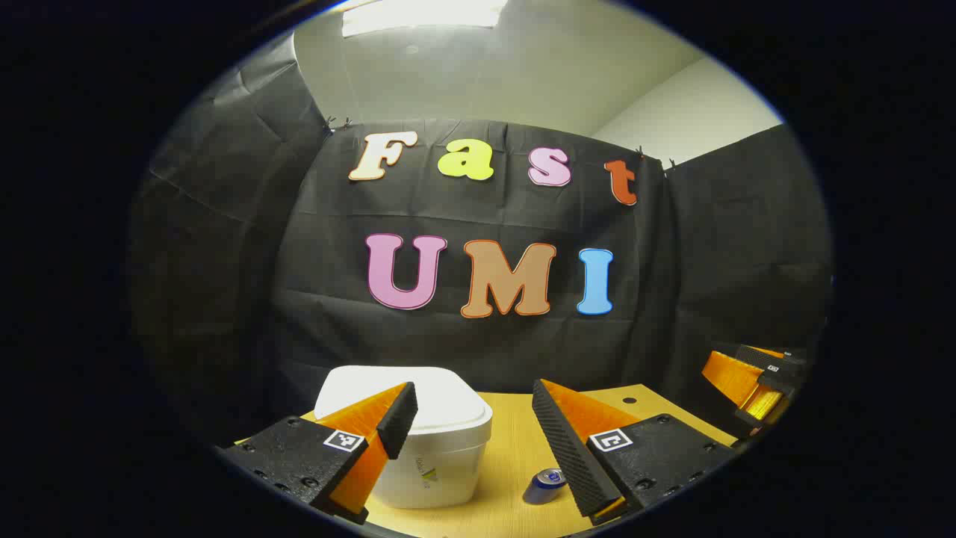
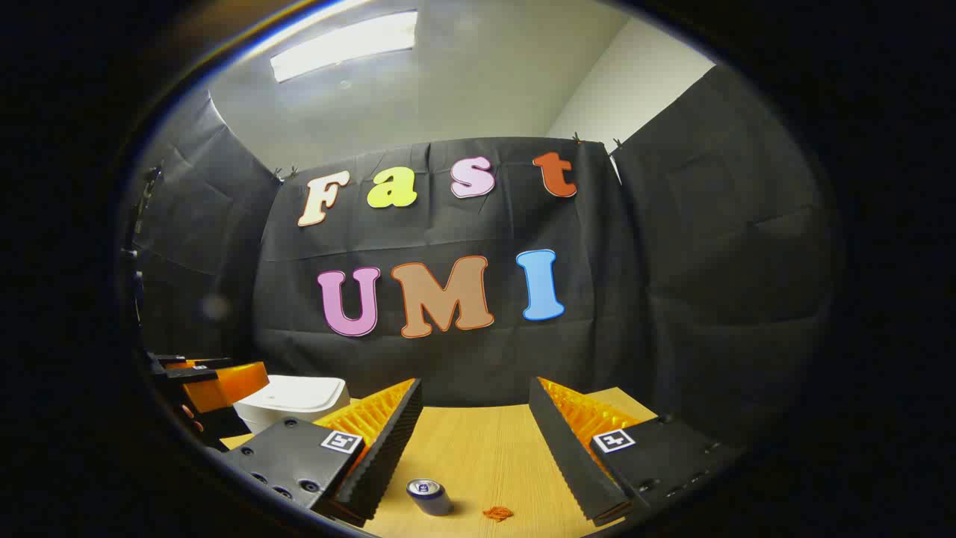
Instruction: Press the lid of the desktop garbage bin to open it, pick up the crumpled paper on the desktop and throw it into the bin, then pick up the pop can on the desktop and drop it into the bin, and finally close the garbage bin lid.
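In the left gripper view, the left gripper [image 1: 474, 400] is held above the wooden table [image 1: 508, 448] with its fingers [image 1: 396, 418] spread wide and nothing gripped between them. The white garbage bin [image 1: 441, 456] is seen on the table, partly behind the left finger, with its lid [image 1: 448, 403] closed. The pop can [image 1: 544, 486] is seen lying on its side on the table, just beside the inner edge of the right finger. The right gripper [image 1: 754, 385] is visible at the far right edge, above the table's corner.

In the right gripper view, the right gripper [image 2: 476, 400] is held over the table with its fingers [image 2: 556, 441] wide apart and empty. Between them, near the lower edge, the pop can [image 2: 429, 495] is seen on its side, and a small orange crumpled paper [image 2: 497, 513] lies just beside it. The garbage bin [image 2: 295, 400] is seen at the left, with the left gripper [image 2: 213, 385] in front of it.
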The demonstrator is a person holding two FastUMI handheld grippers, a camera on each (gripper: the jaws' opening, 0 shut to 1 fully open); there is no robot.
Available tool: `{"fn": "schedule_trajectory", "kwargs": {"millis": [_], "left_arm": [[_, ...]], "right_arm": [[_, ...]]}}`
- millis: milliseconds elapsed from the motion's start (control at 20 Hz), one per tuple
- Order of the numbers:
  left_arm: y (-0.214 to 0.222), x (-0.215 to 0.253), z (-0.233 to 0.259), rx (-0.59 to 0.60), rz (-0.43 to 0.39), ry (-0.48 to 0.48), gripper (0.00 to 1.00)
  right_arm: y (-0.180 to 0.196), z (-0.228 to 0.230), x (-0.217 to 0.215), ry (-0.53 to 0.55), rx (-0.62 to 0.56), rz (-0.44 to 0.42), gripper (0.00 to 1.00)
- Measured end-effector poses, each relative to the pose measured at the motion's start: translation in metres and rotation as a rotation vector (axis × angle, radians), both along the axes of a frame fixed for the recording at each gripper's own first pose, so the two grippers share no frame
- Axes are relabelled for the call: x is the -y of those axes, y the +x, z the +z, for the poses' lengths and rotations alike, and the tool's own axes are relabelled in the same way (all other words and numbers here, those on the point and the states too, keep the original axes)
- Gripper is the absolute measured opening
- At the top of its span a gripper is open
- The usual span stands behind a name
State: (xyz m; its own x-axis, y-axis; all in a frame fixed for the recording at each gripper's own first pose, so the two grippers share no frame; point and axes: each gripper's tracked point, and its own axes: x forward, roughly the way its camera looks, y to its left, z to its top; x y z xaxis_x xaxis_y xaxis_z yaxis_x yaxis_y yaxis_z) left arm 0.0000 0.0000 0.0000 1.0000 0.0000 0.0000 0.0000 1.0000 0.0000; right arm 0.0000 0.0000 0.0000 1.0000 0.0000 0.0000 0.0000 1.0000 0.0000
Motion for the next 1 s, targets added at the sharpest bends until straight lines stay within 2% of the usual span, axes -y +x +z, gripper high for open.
{"fn": "schedule_trajectory", "kwargs": {"millis": [1000], "left_arm": [[-0.005,-0.013,0.008,0.030,0.026,0.009,0.93]], "right_arm": [[-0.005,-0.001,-0.021,-0.051,0.000,0.051,0.96]]}}
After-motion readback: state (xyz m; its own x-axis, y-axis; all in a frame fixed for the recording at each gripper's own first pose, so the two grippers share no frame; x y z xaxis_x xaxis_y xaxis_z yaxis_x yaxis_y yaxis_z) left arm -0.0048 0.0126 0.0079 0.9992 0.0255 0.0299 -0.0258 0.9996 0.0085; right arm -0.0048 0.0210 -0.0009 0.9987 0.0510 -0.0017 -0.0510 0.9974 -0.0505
